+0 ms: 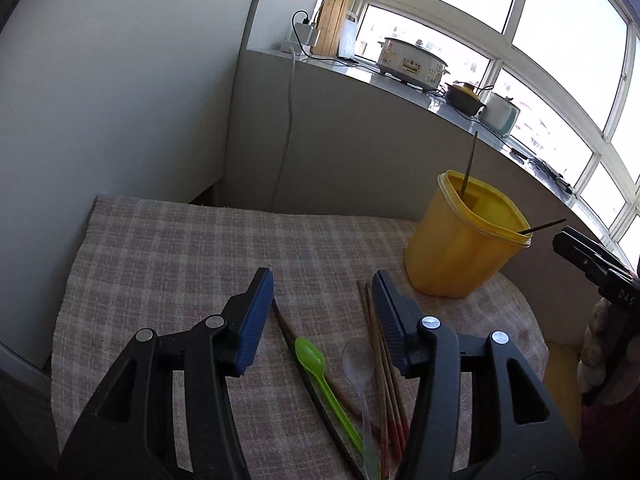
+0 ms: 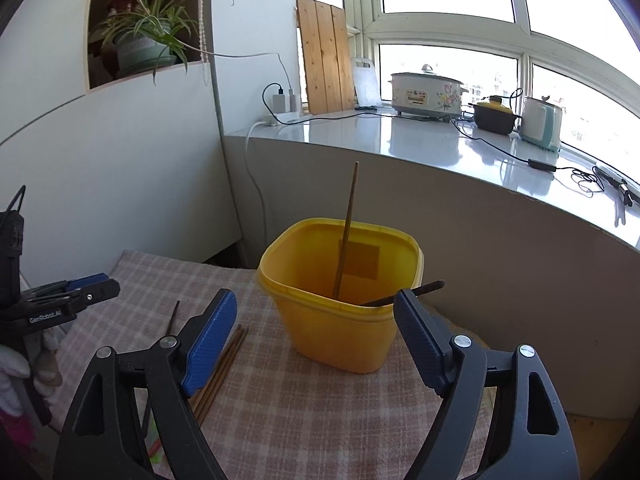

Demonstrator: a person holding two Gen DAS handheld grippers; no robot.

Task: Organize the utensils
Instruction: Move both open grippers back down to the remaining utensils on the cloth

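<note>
A yellow plastic tub (image 1: 460, 248) (image 2: 340, 304) stands on the checked cloth with two chopsticks (image 2: 346, 236) leaning inside it. On the cloth lie a green plastic spoon (image 1: 320, 376), a clear spoon (image 1: 358, 364), a bundle of brown chopsticks (image 1: 382, 364) (image 2: 222, 368) and a dark chopstick (image 1: 304, 372). My left gripper (image 1: 323, 280) is open and empty just above these utensils. My right gripper (image 2: 314, 300) is open and empty, in front of the tub.
The checked cloth (image 1: 168, 248) covers a small table against a grey wall. Behind runs a windowsill counter (image 2: 420, 140) with a cooker (image 2: 426, 92), a dark pot, a kettle and cables. A plant (image 2: 148, 40) sits in a wall niche.
</note>
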